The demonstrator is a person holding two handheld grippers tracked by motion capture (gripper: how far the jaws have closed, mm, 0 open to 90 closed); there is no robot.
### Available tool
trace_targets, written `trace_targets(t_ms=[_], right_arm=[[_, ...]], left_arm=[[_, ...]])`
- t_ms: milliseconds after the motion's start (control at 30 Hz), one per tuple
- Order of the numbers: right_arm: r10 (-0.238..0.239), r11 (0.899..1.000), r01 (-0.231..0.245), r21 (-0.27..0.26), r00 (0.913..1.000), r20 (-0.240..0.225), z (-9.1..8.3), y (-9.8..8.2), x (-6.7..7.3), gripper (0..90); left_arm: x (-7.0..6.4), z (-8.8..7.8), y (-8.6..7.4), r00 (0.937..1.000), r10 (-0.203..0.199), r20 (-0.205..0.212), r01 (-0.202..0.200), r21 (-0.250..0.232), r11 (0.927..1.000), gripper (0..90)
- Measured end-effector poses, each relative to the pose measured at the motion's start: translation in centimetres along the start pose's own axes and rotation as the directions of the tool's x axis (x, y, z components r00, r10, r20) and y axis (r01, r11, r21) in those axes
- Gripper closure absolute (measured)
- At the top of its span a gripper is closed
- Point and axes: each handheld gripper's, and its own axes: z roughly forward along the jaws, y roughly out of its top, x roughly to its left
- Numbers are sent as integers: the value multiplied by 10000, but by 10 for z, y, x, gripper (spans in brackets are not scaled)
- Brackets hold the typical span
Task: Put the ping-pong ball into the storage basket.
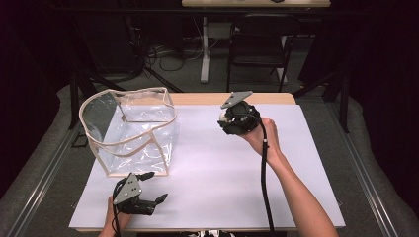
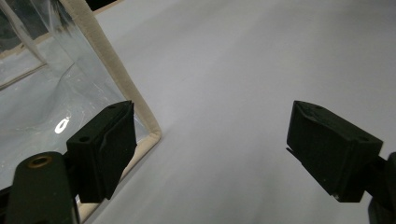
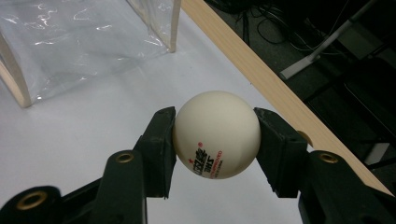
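Observation:
A white table-tennis ball (image 3: 216,134) with red and black print sits clamped between the two black jaws of my right gripper (image 3: 215,140), which is shut on it. In the high view that right gripper (image 1: 228,120) is held above the far middle of the white sheet, pointing left toward a clear plastic bag (image 1: 131,131) with cream edging that stands open at the far left. My left gripper (image 1: 150,186) rests low near the front left, just in front of the bag, open with nothing between its jaws. The bag's near corner (image 2: 152,130) lies beside its left jaw.
A white sheet (image 1: 207,168) covers the wooden table (image 1: 276,98), whose far edge shows past the ball. A black cable (image 1: 265,182) trails along the right forearm. A dark chair (image 1: 259,44) and floor cables lie beyond the table.

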Motion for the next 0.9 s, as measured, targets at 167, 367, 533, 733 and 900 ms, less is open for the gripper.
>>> trace_targets(t_ms=[167, 367, 533, 733, 900], right_arm=[[-114, 9999, 114, -59, 9999, 17, 1, 6, 1, 511], [-136, 9998, 136, -175, 9999, -4, 1, 12, 0, 512], [-259, 9995, 259, -182, 9997, 37, 3, 19, 0, 511], [-354, 9992, 355, -179, 9994, 51, 6, 24, 0, 511], [-378, 9991, 379, -187, 9993, 62, 8, 30, -1, 511]], left_arm=[[0, 0, 0, 10000, 16, 1, -16, 22, 10000, 162], [0, 0, 0, 10000, 9, 4, -9, 17, 10000, 162], [0, 0, 0, 10000, -3, 3, 3, -6, 10000, 162], [0, 0, 0, 10000, 8, 20, -8, 0, 10000, 162], [0, 0, 0, 10000, -13, 0, 13, -6, 10000, 162]])
